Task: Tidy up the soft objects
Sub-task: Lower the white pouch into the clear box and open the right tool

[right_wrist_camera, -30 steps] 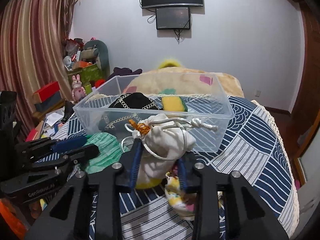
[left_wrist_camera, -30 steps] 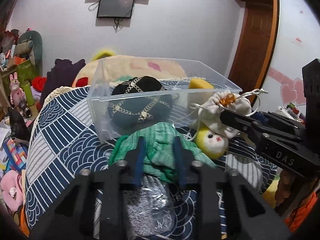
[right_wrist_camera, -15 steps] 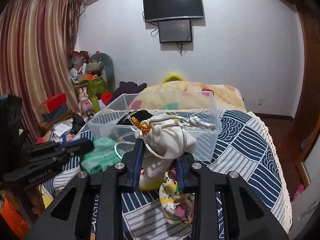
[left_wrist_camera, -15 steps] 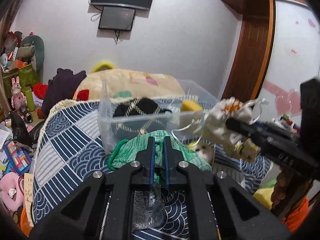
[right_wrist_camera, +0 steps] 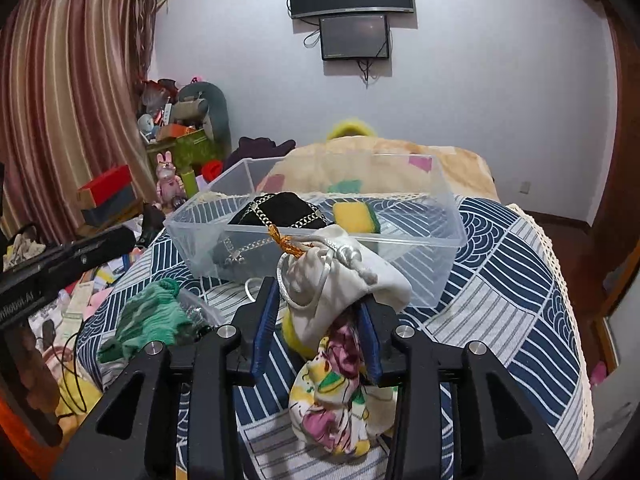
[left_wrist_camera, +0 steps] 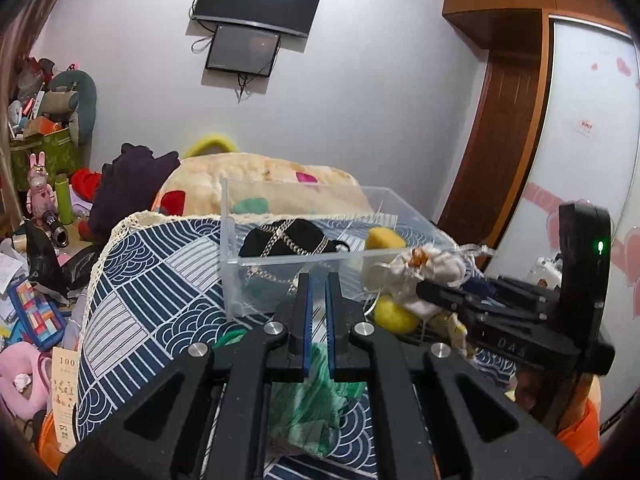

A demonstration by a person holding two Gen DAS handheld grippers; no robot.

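Note:
A clear plastic box (right_wrist_camera: 452, 240) stands on the blue patterned bed and holds a black chain bag (right_wrist_camera: 280, 210) and a yellow-green sponge (right_wrist_camera: 354, 216). My right gripper (right_wrist_camera: 318, 300) is shut on a white drawstring pouch (right_wrist_camera: 340, 280), held above the bed just in front of the box; the pouch also shows in the left wrist view (left_wrist_camera: 428, 272). A floral cloth (right_wrist_camera: 336, 396) hangs below the pouch. My left gripper (left_wrist_camera: 317, 284) is shut and empty, raised above a green knitted cloth (left_wrist_camera: 316, 400), which also shows in the right wrist view (right_wrist_camera: 148, 316).
A yellow plush toy (left_wrist_camera: 394, 314) lies on the bed by the box. A beige blanket (right_wrist_camera: 440, 160) is piled behind the box. Boxes and toys (right_wrist_camera: 172, 148) clutter the floor and shelf to the left. A wooden wardrobe (left_wrist_camera: 500, 120) stands to the right.
My left gripper has shut and risen off the green cloth without taking it. My right gripper has lifted the white pouch higher, toward the box.

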